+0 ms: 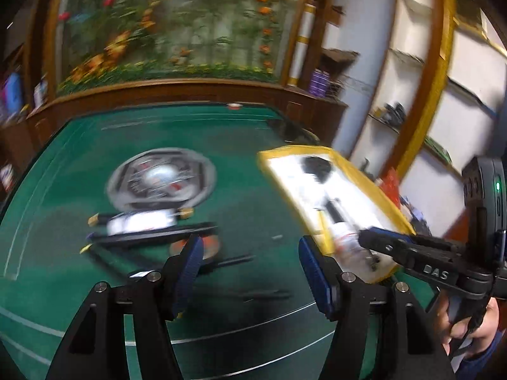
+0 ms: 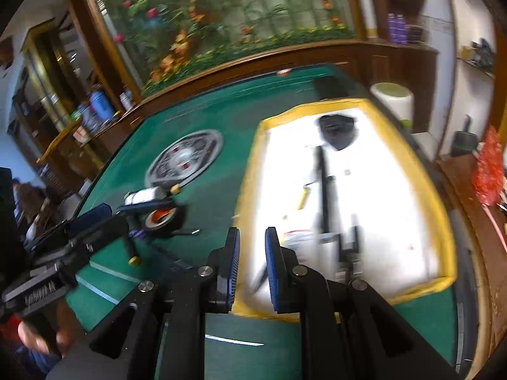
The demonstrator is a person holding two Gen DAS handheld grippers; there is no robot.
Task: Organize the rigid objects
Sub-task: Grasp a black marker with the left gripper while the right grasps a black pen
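Looking down my left gripper (image 1: 250, 272), I see its blue pads spread wide with nothing between them, above the green table (image 1: 63, 190). My right gripper (image 2: 252, 269) has its pads drawn near together — a narrow gap, nothing pinched. The white tray with the yellow rim (image 2: 253, 158) sits on the table's right side, already holding several dark tools, blurred. Left of it, loose on the felt, lie a roll of tape (image 2: 163, 217), a white cylinder (image 2: 142, 196) and dark sticks — near the round centre plate (image 2: 187, 155).
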